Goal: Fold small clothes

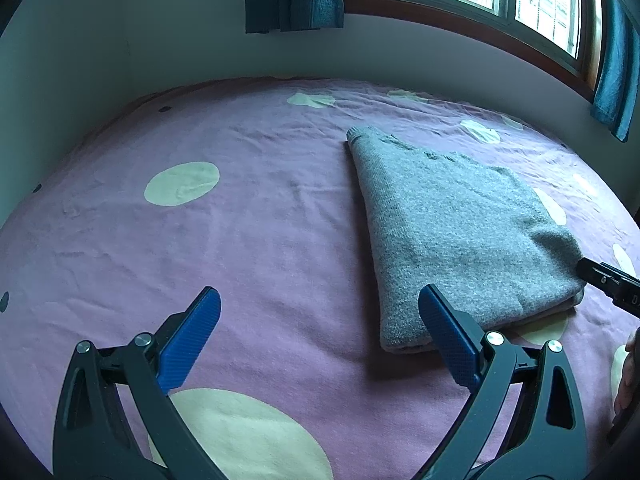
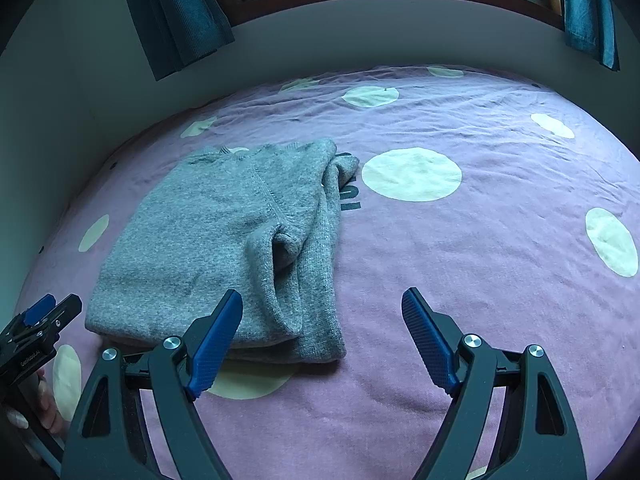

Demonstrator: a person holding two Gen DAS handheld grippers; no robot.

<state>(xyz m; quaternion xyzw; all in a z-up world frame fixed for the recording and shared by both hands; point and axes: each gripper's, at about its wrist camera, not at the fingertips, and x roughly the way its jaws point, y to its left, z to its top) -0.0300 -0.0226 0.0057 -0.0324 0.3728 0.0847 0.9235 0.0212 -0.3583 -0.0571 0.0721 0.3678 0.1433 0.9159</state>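
Holding both tongs wide open and empty, I am hovering the left gripper (image 1: 320,356) and right gripper (image 2: 322,344) just above the bed sheet (image 1: 240,240). Between them the folded grey sweater (image 2: 224,240) is lying flat, toward the sheet's near edge, touching neither.

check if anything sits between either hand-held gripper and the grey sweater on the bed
Nothing visible does. The folded grey sweater lies alone on the purple polka-dot bedsheet. The left hand-held gripper and right hand-held gripper both stand open at its near edge, with only bare sheet between them and the knit.
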